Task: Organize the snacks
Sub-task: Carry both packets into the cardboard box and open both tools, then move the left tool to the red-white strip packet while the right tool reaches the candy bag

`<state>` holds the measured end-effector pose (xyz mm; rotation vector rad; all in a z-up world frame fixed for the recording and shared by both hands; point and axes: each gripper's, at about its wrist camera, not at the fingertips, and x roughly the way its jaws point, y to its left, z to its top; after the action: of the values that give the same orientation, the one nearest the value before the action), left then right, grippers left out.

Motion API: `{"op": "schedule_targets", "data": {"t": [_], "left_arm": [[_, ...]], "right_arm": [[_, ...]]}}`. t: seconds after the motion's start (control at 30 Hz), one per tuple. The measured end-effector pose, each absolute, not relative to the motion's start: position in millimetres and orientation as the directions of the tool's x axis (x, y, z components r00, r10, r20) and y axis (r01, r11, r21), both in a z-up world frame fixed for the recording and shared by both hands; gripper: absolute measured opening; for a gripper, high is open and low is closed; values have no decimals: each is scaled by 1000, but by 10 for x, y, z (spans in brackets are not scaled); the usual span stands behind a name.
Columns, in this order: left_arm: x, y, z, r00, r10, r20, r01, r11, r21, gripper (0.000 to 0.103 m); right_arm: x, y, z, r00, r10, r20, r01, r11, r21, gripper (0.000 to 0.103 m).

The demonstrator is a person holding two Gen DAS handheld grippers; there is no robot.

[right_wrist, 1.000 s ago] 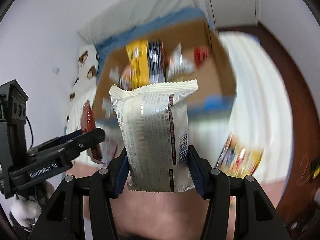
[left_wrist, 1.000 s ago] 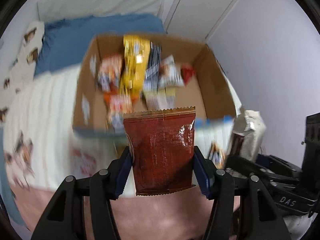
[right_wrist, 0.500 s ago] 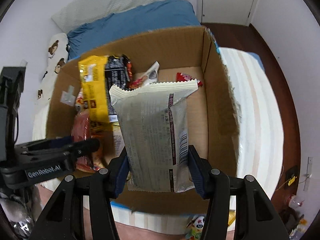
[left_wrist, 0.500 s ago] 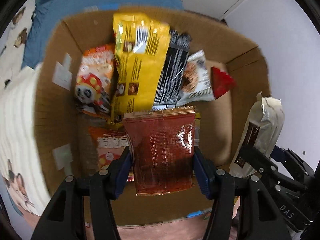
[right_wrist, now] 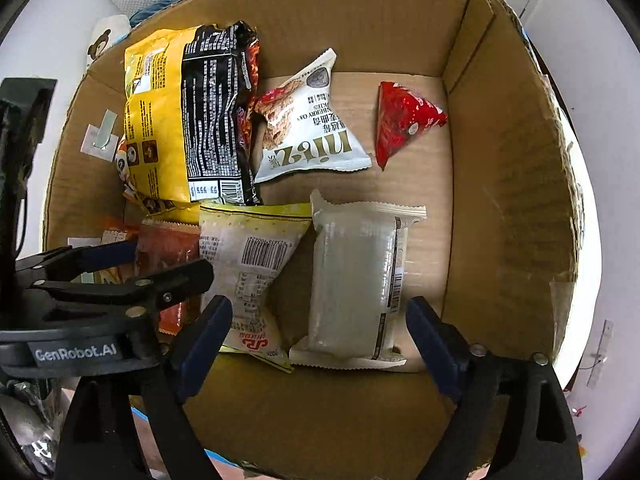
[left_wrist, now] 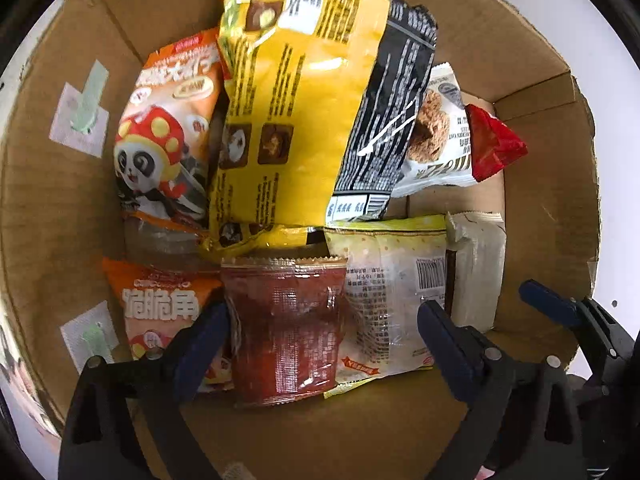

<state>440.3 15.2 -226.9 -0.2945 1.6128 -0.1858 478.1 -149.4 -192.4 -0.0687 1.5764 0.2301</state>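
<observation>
Both the left gripper (left_wrist: 322, 322) and right gripper (right_wrist: 320, 322) gape wide over their released packets, the red packet (left_wrist: 286, 328) and the pale packet (right_wrist: 356, 284), either of which could snag on withdrawal from the box (right_wrist: 508, 184).

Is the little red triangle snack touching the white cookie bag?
No, the red triangle snack lies apart from the white cookie bag, bare cardboard showing between them.

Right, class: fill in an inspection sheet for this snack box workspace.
Surface: cardboard box, floor partly bare.
Job's things: red-brown packet and white packet lie flat in the box, with a yellow bag, panda bag and red triangular packet.
Clutter: nothing seen.
Grippers: left gripper and right gripper both open, gripping nothing.
Cables: thin dark lead by the left gripper's body.
Surroundings: blue bedding and bear-print pillow behind the box.
</observation>
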Motion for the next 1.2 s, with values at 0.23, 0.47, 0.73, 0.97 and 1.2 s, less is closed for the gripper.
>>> {"op": "schedule_targets", "data": {"t": [0.23, 0.47, 0.73, 0.97, 1.2], "left_arm": [[4280, 182, -2103, 27, -255, -967, -41, 966, -256, 96], [3984, 327, -1722, 164, -200, -966, -30, 978, -207, 96], [3626, 533, -1285, 310, -129, -942, -40, 988, -148, 96], [3206, 532, -1050, 407, -96, -908, -33, 992, -120, 96], [2782, 510, -747, 525, -36, -850, -23, 998, -56, 96]], "right_arm": [[4796, -1509, -1870, 0, 106, -994, -178, 978, 105, 91], [4689, -1666, -1541, 103, 96, -990, -149, 986, 80, 91], [4310, -1825, -1162, 218, 99, -971, -127, 989, 72, 91], [3866, -1858, -789, 340, 100, -935, -133, 989, 58, 91], [3409, -1871, -428, 453, 106, -885, -155, 987, 39, 91]]}}
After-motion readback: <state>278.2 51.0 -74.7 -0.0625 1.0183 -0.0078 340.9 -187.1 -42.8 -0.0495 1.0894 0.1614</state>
